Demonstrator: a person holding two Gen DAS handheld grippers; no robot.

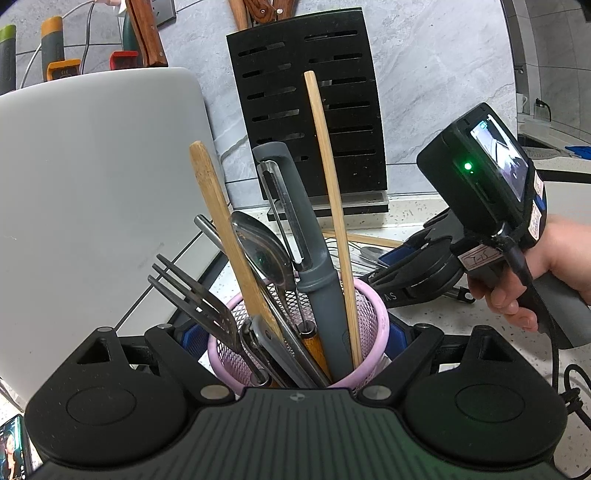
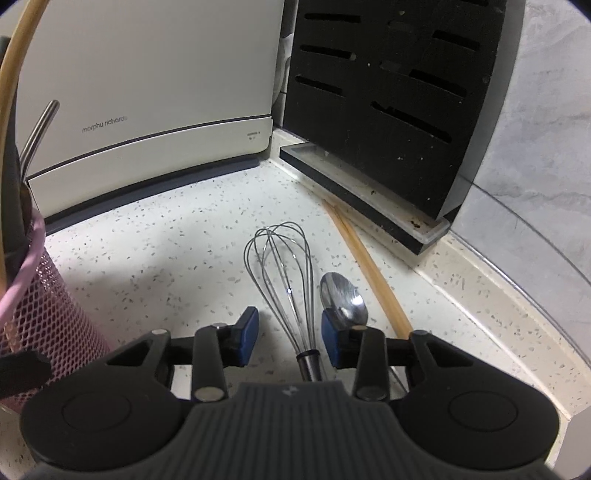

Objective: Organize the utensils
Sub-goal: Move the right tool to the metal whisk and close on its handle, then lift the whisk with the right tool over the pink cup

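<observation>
Right tool (image 2: 290,334) straddles whisk (image 2: 284,273), unclamped.

A pink mesh cup (image 1: 373,314) crammed with a fork (image 1: 192,291), spoon (image 1: 260,251), peeler (image 1: 295,221) and chopstick (image 1: 328,177) fills centre frame, blue pads (image 1: 397,338) pressed against both its sides; a hand (image 1: 535,273) holds another gripper (image 1: 399,269) at right.

A white speckled counter (image 2: 155,258) spreads ahead of the right gripper and curves up into a grey marbled wall (image 2: 546,122) at its right. Straight ahead and slightly right stands a black slotted knife block (image 2: 388,92) on a tray-like base; to the left ahead, a white appliance (image 2: 147,74) with a dark foot strip. Beyond the left gripper, wooden knife handles (image 1: 147,33) rise behind the appliance. Light glares off the counter.
</observation>
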